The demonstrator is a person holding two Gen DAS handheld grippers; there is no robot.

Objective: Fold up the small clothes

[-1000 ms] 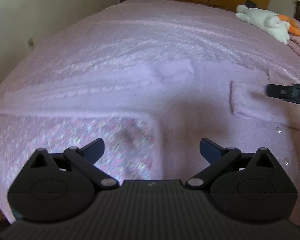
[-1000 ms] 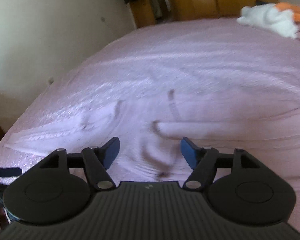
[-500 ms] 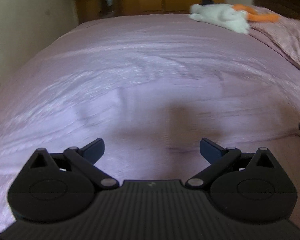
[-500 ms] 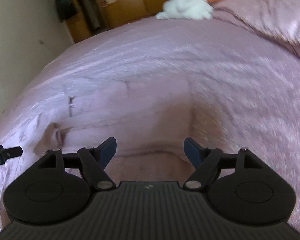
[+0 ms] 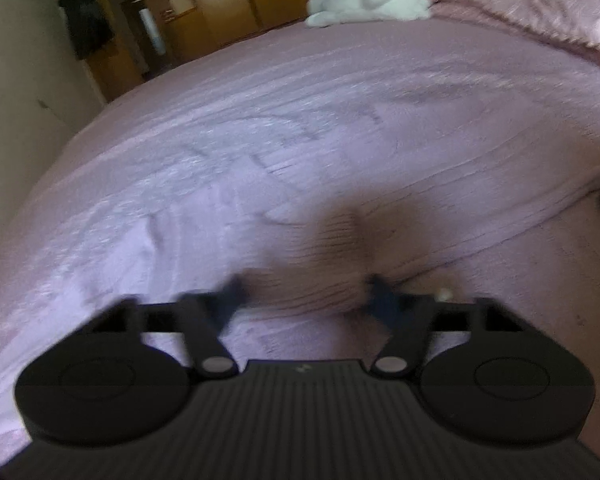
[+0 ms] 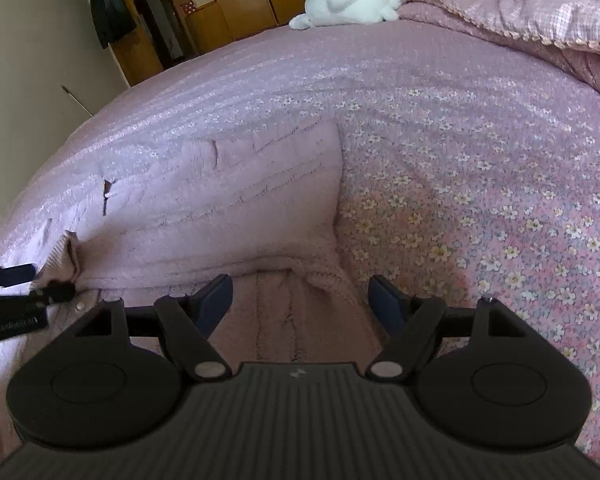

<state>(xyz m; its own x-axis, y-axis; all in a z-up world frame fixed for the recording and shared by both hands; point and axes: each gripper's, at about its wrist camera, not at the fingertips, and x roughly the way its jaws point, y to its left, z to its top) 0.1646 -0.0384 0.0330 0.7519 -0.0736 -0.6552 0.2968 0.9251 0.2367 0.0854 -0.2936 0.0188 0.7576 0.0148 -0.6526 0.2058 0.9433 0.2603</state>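
Since half a second back, both cameras have swung toward the plush toy point(image 6: 346, 0) at the bed's point(image 6: 480, 184) far end, and my left fingers have narrowed. A pink knitted sweater point(image 6: 236, 200) lies flat on the bed, long axis running left to right. My right gripper point(image 6: 300, 294) hangs released, a folded hem edge directly between its fingers. My left gripper point(image 5: 306, 294) looks to be pinching a bunched ribbed cuff point(image 6: 64, 258) at the sweater's left end, though blur keeps me unsure.
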